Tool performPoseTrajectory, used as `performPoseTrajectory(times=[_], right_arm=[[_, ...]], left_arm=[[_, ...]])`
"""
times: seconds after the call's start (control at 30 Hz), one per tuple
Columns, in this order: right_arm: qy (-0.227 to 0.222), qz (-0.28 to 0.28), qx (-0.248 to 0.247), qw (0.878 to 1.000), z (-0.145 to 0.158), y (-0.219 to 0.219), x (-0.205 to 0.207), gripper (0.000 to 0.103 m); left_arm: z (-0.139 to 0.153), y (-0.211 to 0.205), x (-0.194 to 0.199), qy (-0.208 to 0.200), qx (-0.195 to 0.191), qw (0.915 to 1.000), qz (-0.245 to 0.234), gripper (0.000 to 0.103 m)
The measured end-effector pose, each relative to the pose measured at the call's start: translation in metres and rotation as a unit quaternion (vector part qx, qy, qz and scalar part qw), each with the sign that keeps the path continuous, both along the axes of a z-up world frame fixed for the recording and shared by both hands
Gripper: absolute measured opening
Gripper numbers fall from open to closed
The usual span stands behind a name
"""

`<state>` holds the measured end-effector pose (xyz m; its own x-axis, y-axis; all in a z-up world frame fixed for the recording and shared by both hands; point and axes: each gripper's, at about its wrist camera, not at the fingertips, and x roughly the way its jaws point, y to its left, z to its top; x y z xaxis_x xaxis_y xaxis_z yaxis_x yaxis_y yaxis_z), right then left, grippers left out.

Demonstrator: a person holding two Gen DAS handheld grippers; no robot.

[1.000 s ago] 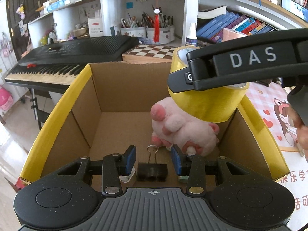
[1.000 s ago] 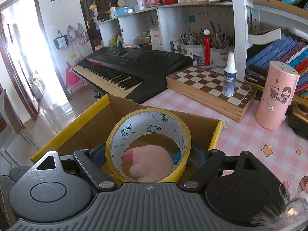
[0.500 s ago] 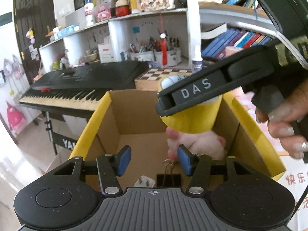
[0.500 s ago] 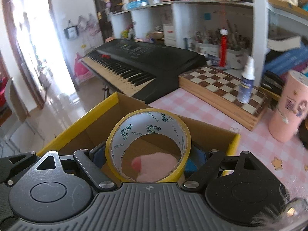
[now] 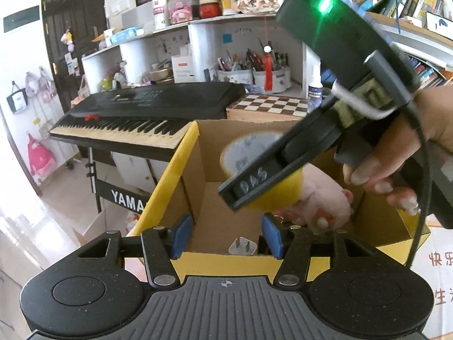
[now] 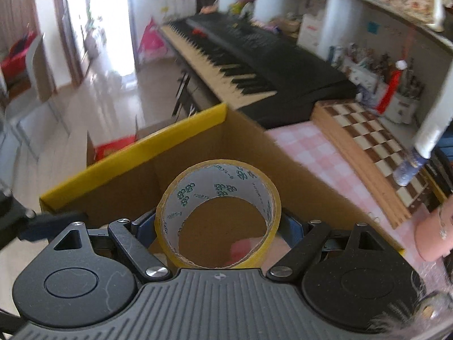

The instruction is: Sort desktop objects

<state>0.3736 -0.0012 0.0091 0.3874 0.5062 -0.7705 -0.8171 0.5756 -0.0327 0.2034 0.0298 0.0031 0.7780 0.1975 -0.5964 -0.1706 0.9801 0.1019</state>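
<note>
A yellow tape roll (image 6: 218,212) is clenched in the right gripper (image 6: 218,235) over the cardboard box (image 5: 181,153), where the left gripper (image 5: 225,236), jaws released, has dropped a binder clip

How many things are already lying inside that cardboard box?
3 visible: a pink plush toy at the right, a white plug by the near wall, and a black binder clip beside it, mostly hidden. More may be hidden.

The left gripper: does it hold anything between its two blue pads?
No, the left gripper is open and its blue pads have only air between them, above the cardboard box.
</note>
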Motion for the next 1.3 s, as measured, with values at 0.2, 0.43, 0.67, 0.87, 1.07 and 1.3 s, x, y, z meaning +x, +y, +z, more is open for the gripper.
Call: performPoseTrajectory(times=[0.2, 0.43, 0.67, 0.87, 1.07, 1.3], right_arm=[[-0.01, 0.033, -0.033, 0.999, -0.01, 0.011, -0.012, 0.085], [0.001, 0.018, 0.0, 1.0, -0.003, 0.005, -0.014, 0.087], [-0.007, -0.02, 0.058, 0.998, 0.023, -0.017, -0.027, 0.087], [-0.029, -0.053, 0.099, 0.993, 0.048, -0.041, -0.048, 0.087], [-0.066, -0.09, 0.128, 0.985, 0.065, -0.066, -0.069, 0.087], [-0.1, -0.159, 0.157, 0.97, 0.071, -0.099, -0.094, 0.087]], left_arm=[[0.002, 0.001, -0.003, -0.005, 0.001, 1.0, 0.0, 0.056], [0.004, 0.002, -0.006, -0.009, -0.001, 1.0, -0.002, 0.057], [0.007, 0.0, -0.014, -0.018, -0.006, 0.9997, -0.016, 0.063], [0.01, -0.004, -0.021, -0.026, -0.005, 0.9991, -0.032, 0.063], [0.019, -0.003, -0.03, -0.045, -0.011, 0.9981, -0.041, 0.064], [0.028, -0.001, -0.04, -0.05, -0.012, 0.9978, -0.043, 0.064]])
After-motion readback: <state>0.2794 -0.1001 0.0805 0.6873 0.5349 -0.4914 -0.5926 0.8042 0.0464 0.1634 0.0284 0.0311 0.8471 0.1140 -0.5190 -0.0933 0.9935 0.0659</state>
